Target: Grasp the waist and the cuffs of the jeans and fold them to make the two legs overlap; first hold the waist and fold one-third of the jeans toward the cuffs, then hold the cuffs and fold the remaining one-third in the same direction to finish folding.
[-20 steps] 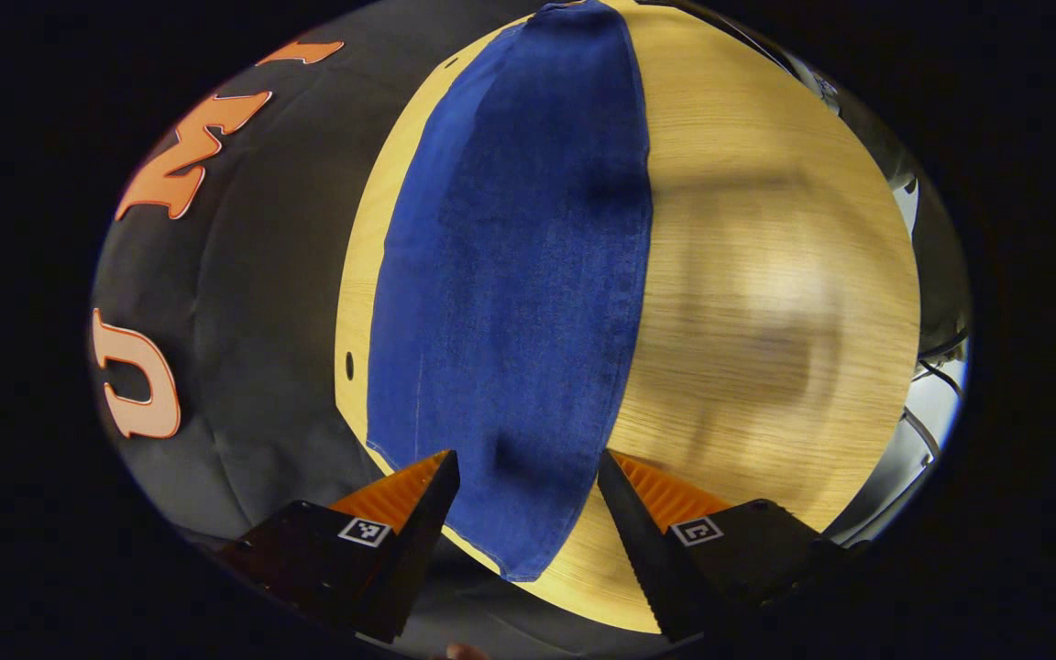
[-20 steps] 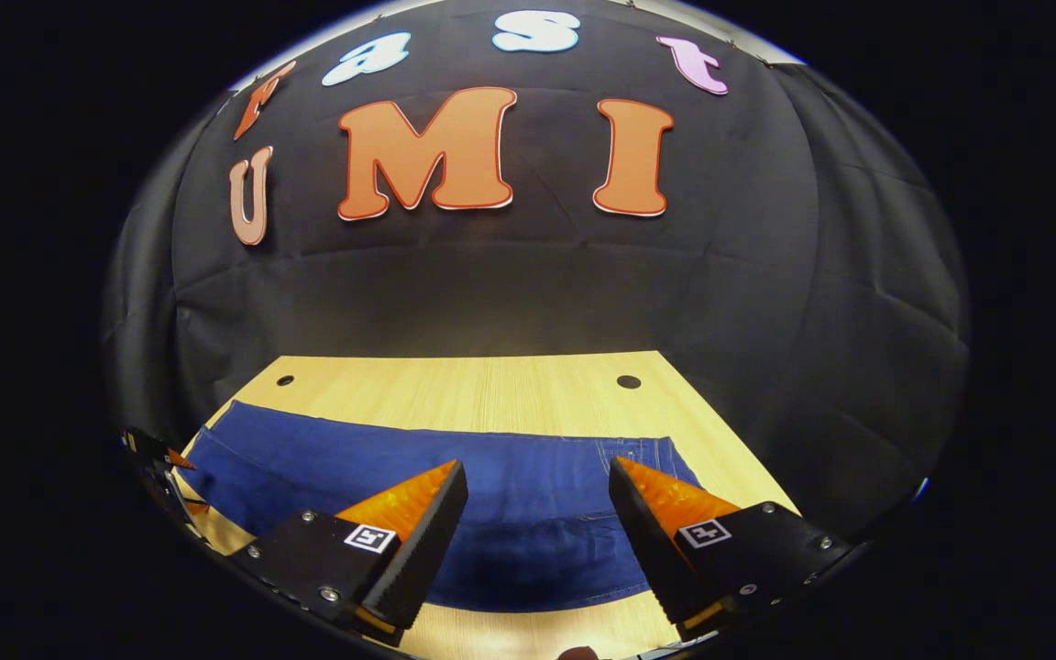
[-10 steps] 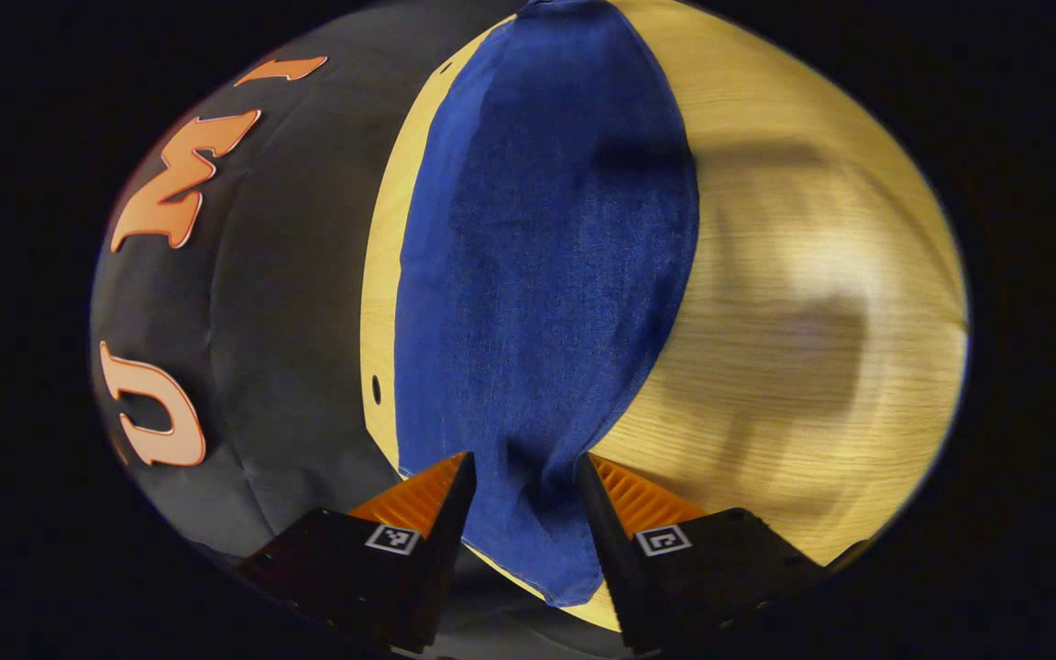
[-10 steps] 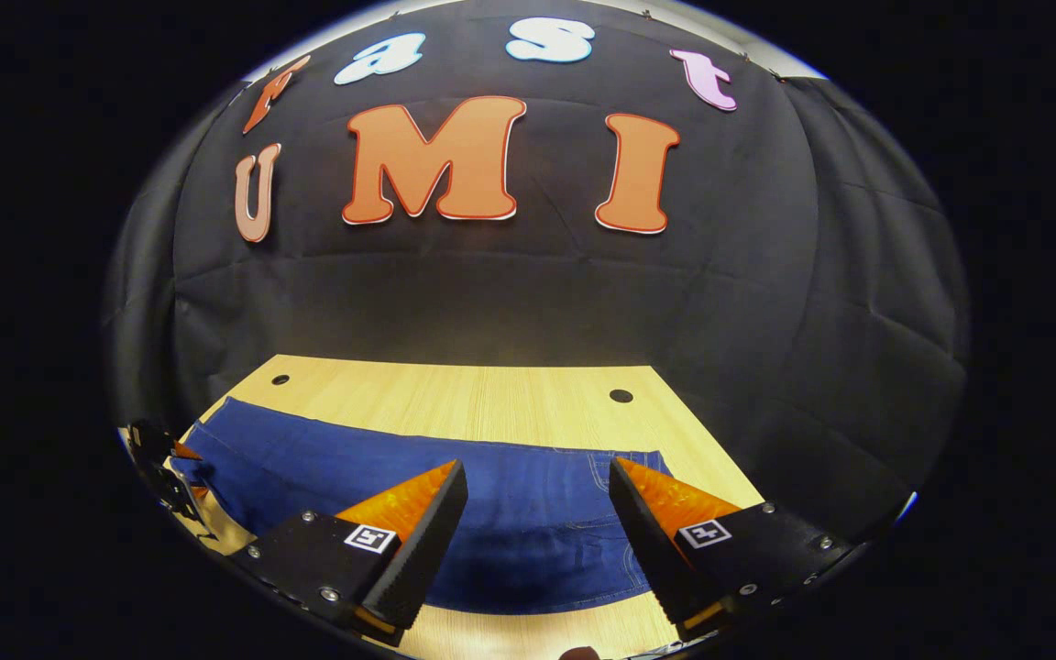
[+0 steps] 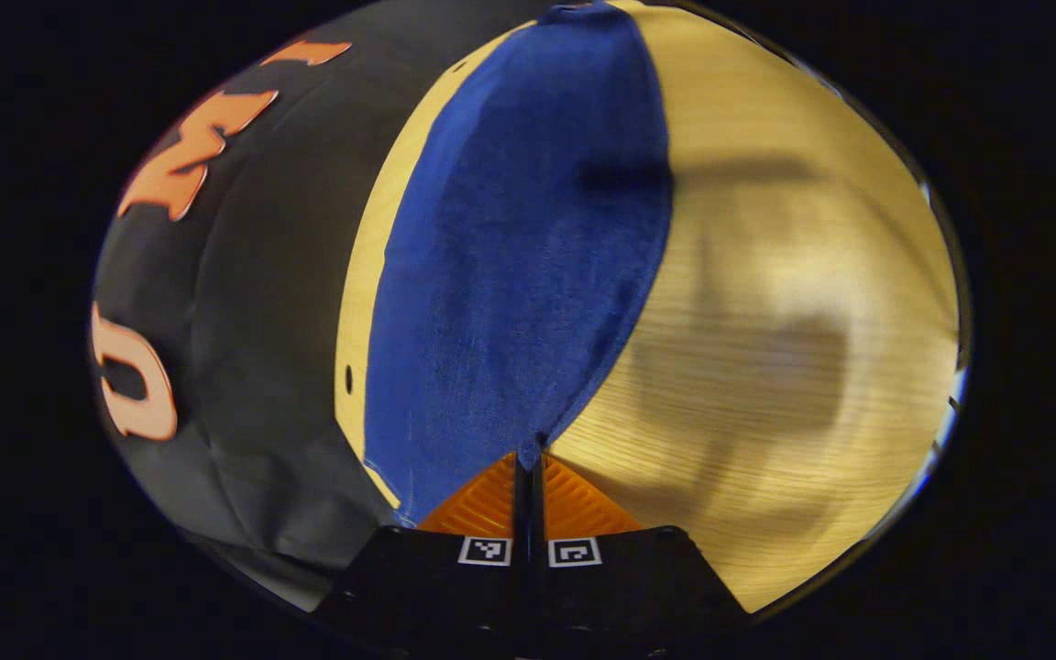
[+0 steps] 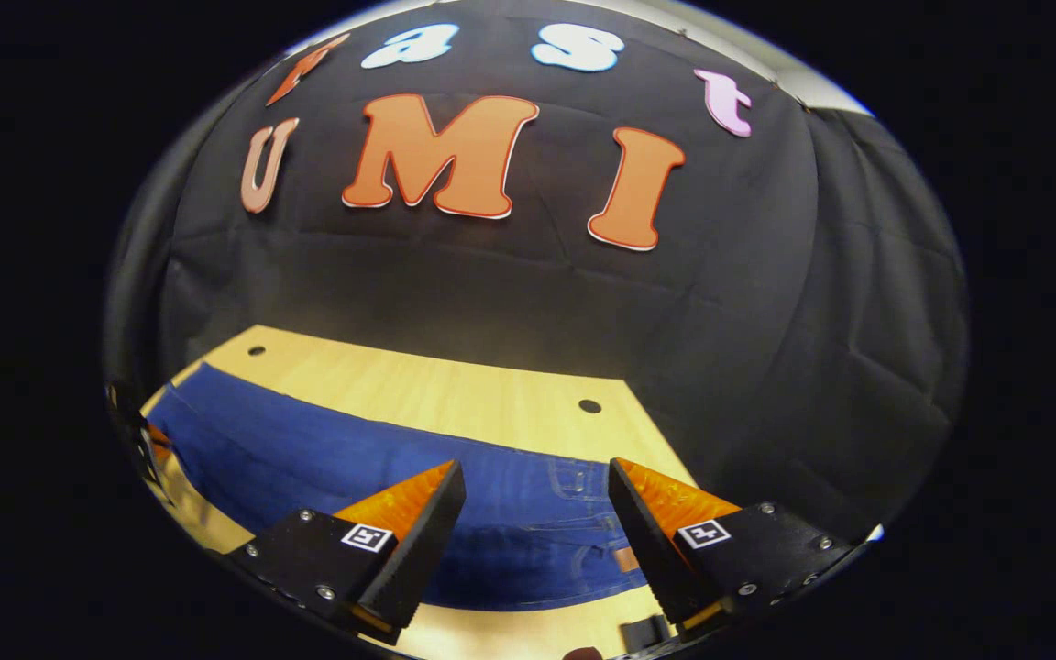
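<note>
- Jeans lie flat on the table, a long blue strip stretched along its far edge, the edge nearest the black cloth wall.
- In the right gripper view the jeans run across the table from its left side to near its right corner, with a band of bare wood between the denim and the far edge.
- The waist end, with pocket stitching and a small tan patch, lies toward the right corner of the table, under the right hand-held gripper.
- The cuff end lies at the opposite, left end of the table, where the left hand-held gripper meets it.
- The left hand-held gripper's fingers stand pressed together with just a thin dark line between them; a pinch of denim at the near edge of the leg rises into their tips, so it grips the jeans at the cuff end.
- The right hand-held gripper is spread wide, its fingers apart above the waist area with the denim showing between them; whether the tips touch the fabric cannot be told.
- Two small dark holes sit in the bare wood near the far edge.
- A soft shadow falls on the bare wood beside the jeans in the left gripper view.
</note>
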